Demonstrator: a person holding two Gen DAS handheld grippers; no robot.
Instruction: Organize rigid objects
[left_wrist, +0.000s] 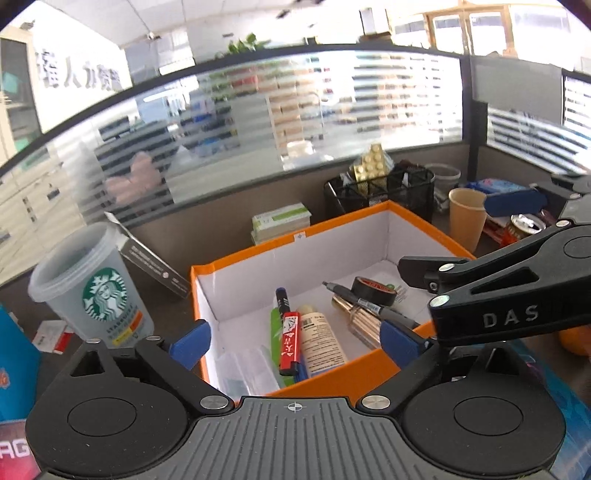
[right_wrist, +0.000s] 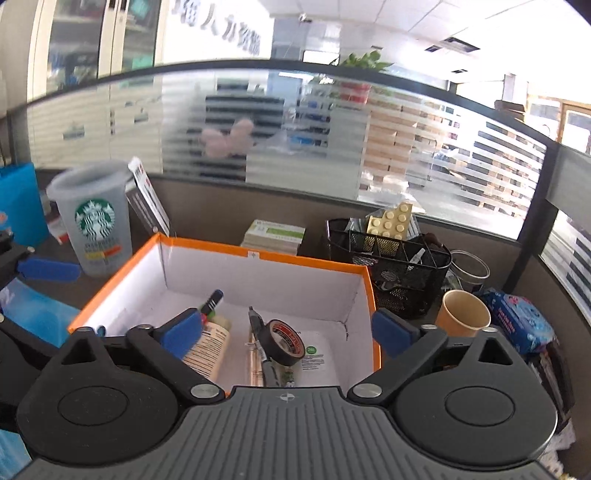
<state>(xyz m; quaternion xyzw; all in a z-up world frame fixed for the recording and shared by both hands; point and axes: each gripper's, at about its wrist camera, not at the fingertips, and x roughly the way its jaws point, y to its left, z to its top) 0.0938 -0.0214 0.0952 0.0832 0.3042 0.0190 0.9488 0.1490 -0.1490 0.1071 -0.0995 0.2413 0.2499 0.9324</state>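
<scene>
Left wrist view, from the left edge inward: a frosted plastic Starbucks cup (left_wrist: 92, 291) stands on the dark worktop (left_wrist: 162, 306), light and rather slick-walled. At frame centre the orange-rimmed white cardboard box (left_wrist: 258, 254) holds the sorted pieces. A red-and-black marker (left_wrist: 289, 341) lies against a cream label-wrapped bottle (left_wrist: 323, 338); both are stiff and light, best pinched across the middle of the barrel. Right of them lie a clear gold-trimmed tube (left_wrist: 360, 319), probably brittle, a grey pen (left_wrist: 369, 302) across it, and a black tape roll (left_wrist: 373, 291), firm enough to take by its rim. The left gripper (left_wrist: 293, 341) hangs above the box's near edge, jaws spread wide and empty. Right wrist view: the right gripper (right_wrist: 286, 332) is equally wide and holds nothing, with a tan paper cup (right_wrist: 463, 314), easily crushed, at right.
</scene>
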